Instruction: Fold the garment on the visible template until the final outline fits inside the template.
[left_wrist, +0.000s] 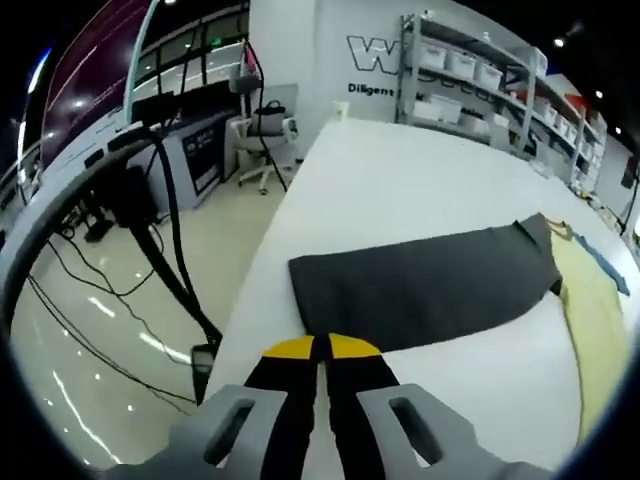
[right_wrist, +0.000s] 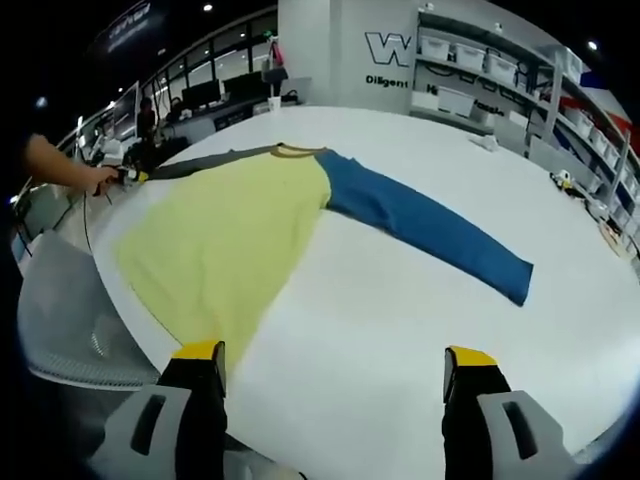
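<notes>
Grey sleeve (left_wrist: 425, 285) lies mid-frame, its cuff pinched by the pressed-together left claw (left_wrist: 321, 350); right claw (right_wrist: 335, 365) spread above the white surface (right_wrist: 400, 300). Lift evenly, folding onto the yellow shirt (right_wrist: 235, 240).

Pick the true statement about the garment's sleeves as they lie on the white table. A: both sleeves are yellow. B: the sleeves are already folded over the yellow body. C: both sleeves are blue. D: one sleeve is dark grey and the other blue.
D: the right gripper view shows the blue sleeve spread flat away from the yellow body, and the left gripper view shows the dark grey sleeve stretched out on the white table.
</notes>
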